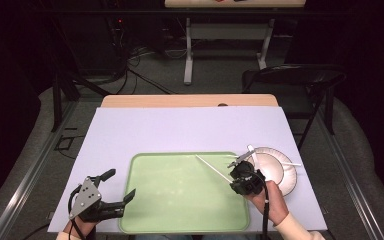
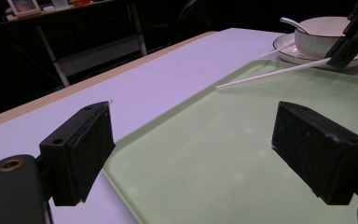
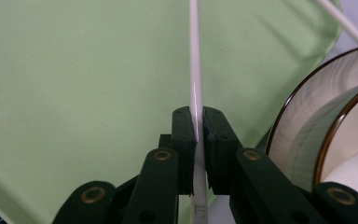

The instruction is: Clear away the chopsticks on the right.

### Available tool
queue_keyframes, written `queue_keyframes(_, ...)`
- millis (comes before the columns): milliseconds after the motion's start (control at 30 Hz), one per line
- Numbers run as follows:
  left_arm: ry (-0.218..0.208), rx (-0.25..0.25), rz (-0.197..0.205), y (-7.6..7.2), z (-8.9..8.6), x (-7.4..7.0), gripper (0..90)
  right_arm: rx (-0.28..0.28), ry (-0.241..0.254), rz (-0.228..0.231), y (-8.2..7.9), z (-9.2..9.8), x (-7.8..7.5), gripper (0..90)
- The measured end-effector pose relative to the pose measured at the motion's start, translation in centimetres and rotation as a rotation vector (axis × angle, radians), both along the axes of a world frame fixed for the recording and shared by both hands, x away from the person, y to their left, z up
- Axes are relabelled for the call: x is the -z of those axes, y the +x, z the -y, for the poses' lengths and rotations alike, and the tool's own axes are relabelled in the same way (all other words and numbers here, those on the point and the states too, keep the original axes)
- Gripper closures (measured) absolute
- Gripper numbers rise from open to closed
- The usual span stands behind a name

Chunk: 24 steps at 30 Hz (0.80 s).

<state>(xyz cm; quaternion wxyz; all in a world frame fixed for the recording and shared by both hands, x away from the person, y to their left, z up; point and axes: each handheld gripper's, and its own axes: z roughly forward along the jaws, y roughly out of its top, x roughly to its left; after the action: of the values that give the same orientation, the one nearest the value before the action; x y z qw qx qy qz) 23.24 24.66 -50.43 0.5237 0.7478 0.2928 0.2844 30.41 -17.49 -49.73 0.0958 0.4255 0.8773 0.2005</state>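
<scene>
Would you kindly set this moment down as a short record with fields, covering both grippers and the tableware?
right gripper: shut on white chopstick, held over the green tray
left gripper: open, nothing between the jaws, at the tray's left edge
second chopstick: lying across the plate
bowl: on the plate, right of the tray
spoon: in the bowl

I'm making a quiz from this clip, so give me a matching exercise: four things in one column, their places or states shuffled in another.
1 chopstick
2 left hand-held gripper
3 bowl
4 tray

A on the plate
B open, holding nothing
C green, on the table
D pinched in the right hand-held gripper

Pairs: 1-D, 2-B, 3-A, 4-C
</scene>
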Motion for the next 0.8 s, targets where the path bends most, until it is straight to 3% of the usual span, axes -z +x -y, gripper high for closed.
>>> queue_keyframes(200, 0.0, 0.0, 0.0, 0.0, 0.0, 0.0, 12.4, 0.065, 0.0, -0.024, -0.4, -0.2, 1.6, 83.5)
queue_keyframes(400, 0.0, 0.0, 0.0, 0.0, 0.0, 0.0, 12.5, 0.065, -0.029, -0.058, -0.4, -0.8, 2.8, 83.2)
queue_keyframes(567, 0.001, -0.001, 0.0, 0.0, 0.0, 0.0, 12.4, 0.055, -0.024, -0.072, -0.5, -1.1, 3.0, 81.4)
queue_keyframes(700, 0.0, 0.0, 0.0, 0.0, 0.0, 0.0, 12.4, 0.042, -0.046, -0.064, -0.6, -1.2, 2.9, 76.3)
queue_keyframes(800, 0.001, 0.0, 0.0, 0.0, 0.0, 0.0, 12.4, 0.012, -0.064, -0.05, -0.6, -1.2, 2.8, 65.3)
